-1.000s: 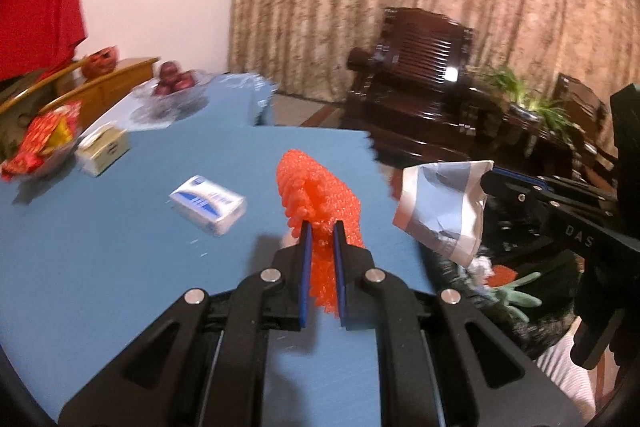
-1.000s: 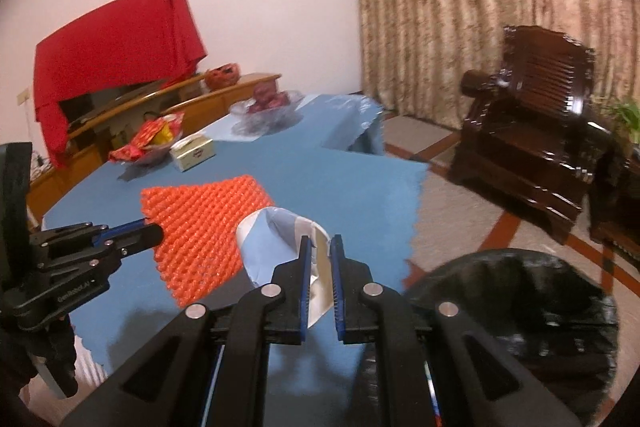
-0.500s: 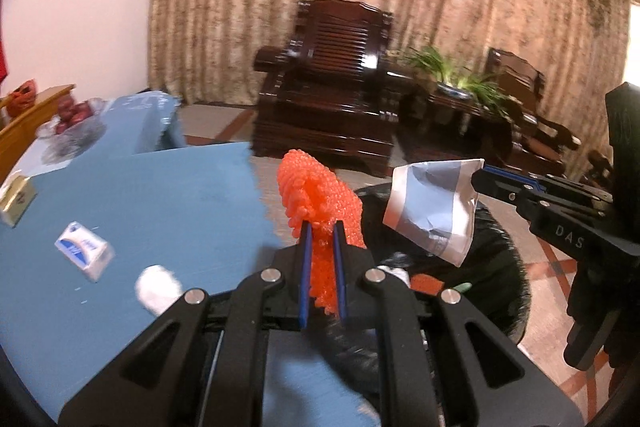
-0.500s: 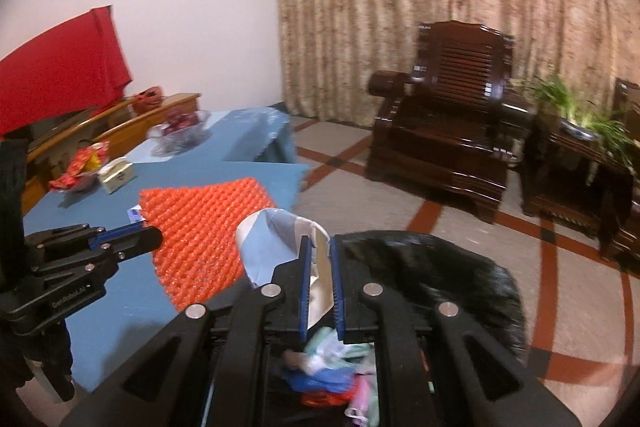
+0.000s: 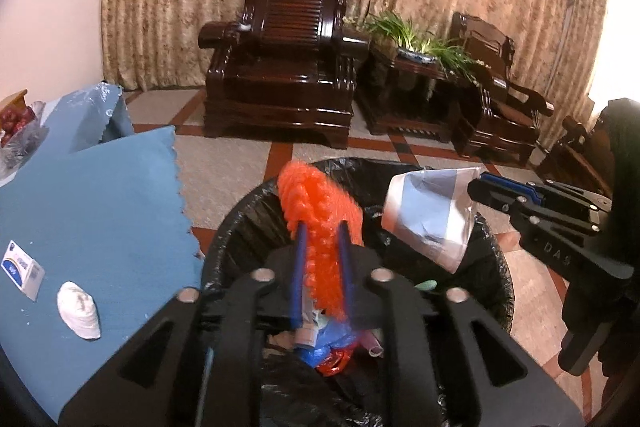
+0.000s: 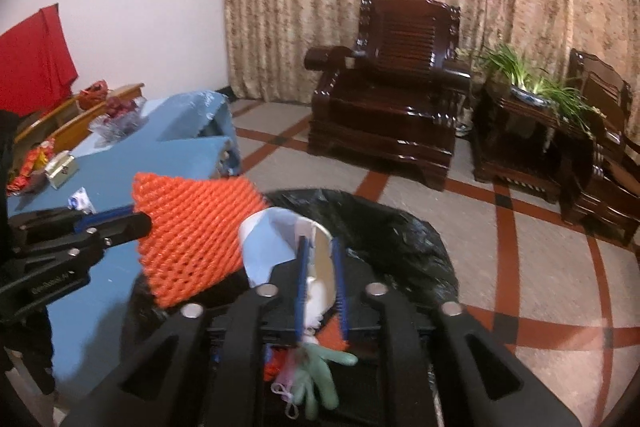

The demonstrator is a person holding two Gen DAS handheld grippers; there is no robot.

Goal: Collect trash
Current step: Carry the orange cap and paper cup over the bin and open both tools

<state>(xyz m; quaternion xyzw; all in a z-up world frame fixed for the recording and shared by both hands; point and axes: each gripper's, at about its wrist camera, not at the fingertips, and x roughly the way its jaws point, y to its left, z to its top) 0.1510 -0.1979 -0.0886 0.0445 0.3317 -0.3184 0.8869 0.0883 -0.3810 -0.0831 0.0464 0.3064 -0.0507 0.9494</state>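
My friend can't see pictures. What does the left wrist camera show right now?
The left gripper has just loosened around an orange foam net over a black-lined trash bin. Beside it, the right gripper carries a crumpled blue-and-white wrapper.

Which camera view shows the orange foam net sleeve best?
The right wrist view: the orange foam net sleeve faces it broadside, mesh clear. The left wrist view shows it edge-on, blurred between blue fingers.
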